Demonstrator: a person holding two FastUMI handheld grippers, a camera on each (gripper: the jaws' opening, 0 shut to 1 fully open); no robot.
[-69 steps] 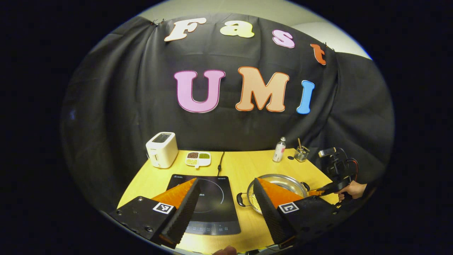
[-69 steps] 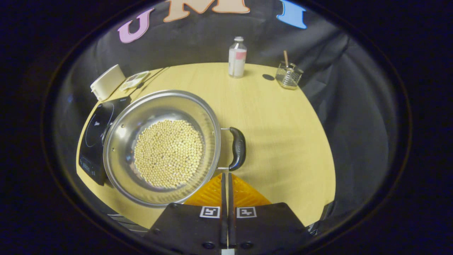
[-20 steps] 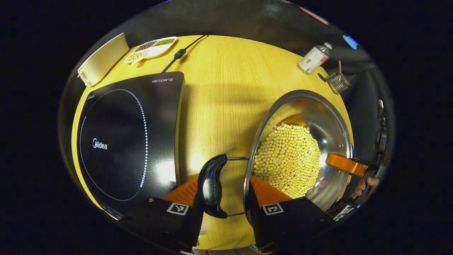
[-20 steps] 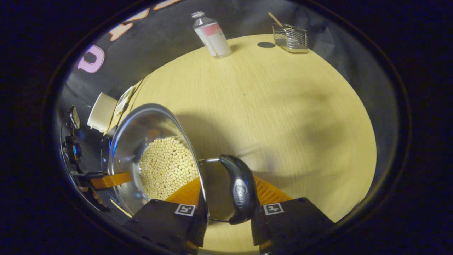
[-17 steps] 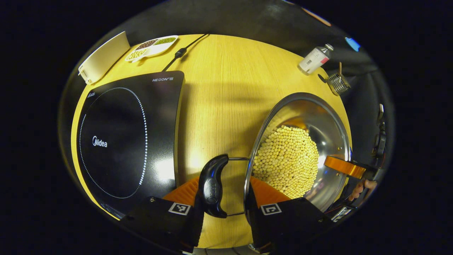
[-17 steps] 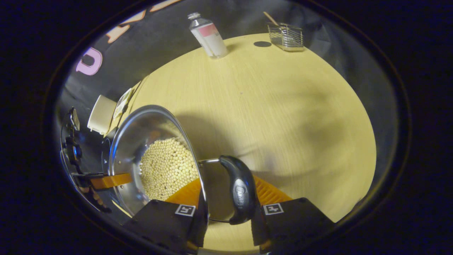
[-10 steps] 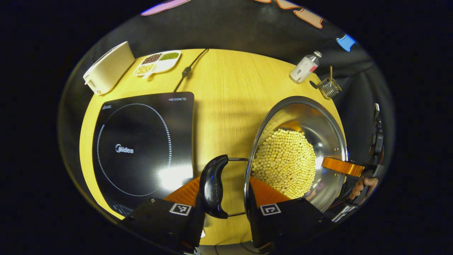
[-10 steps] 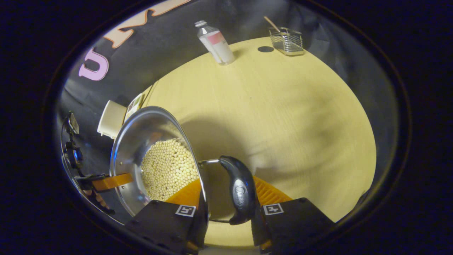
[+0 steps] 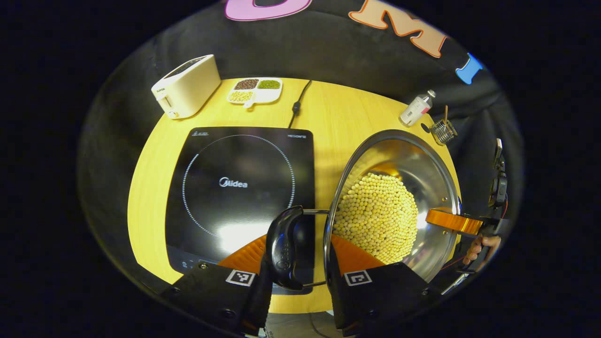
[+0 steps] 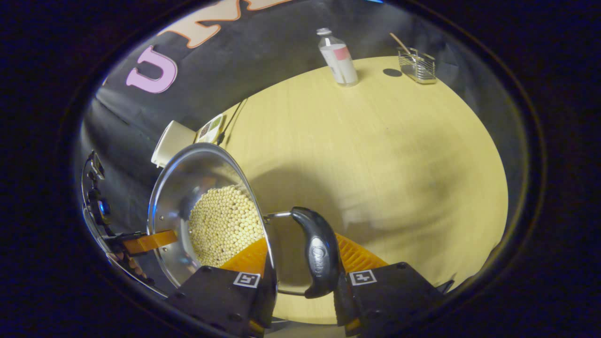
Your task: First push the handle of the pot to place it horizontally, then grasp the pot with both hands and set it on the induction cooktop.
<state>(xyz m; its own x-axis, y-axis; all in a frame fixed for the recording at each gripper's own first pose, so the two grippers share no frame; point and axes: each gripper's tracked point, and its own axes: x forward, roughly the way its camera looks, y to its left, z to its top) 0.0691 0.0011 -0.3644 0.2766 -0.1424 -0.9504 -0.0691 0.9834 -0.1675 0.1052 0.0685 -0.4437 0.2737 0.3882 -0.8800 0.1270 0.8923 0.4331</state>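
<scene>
Handle push judged done; pot (image 9: 399,188) of beans gripped by both side handles. Left gripper (image 9: 296,277) fingers clamped on left handle (image 9: 283,249); right gripper (image 10: 300,281) fingers clamped on right handle (image 10: 317,251). Pot apparently lifted off bench (image 9: 338,108), beside right edge of induction cooktop (image 9: 235,183), left handle overlapping it. Left: carrying over the ring and setting down level.

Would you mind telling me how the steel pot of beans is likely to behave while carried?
The pot looks rigid. Its loose beans probably add weight and could slide if tilted. The smooth handle may slip.
</scene>
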